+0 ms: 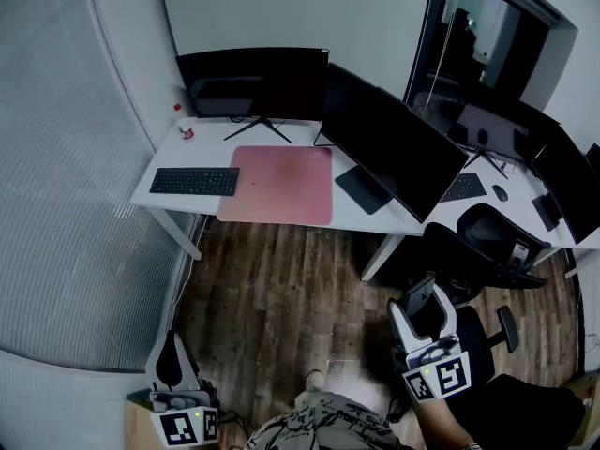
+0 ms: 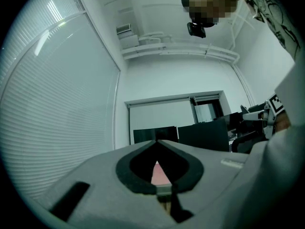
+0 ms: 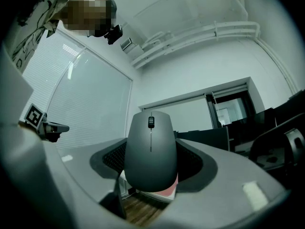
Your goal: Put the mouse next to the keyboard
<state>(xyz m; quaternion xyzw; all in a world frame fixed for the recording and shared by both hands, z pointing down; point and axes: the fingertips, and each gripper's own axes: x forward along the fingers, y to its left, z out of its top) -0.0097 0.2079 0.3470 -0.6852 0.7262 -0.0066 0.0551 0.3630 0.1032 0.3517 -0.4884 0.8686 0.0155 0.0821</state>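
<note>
A black keyboard (image 1: 195,181) lies at the left end of the white desk (image 1: 352,216), with a pink mat (image 1: 278,184) right beside it. Well short of the desk, over the wooden floor, my right gripper (image 1: 424,300) is shut on a dark grey mouse (image 1: 427,315). In the right gripper view the mouse (image 3: 150,151) stands between the jaws of the right gripper (image 3: 150,173), wheel end up. At the bottom left, my left gripper (image 1: 172,368) hangs low. In its own view the left gripper (image 2: 159,168) is shut and holds nothing.
Two large dark monitors (image 1: 255,83) (image 1: 394,144) stand on the desk, with a small red item (image 1: 187,132) at its back left. A black office chair (image 1: 495,242) is to the right, before a second desk with another keyboard (image 1: 463,187). A blinded glass wall (image 1: 66,157) runs along the left.
</note>
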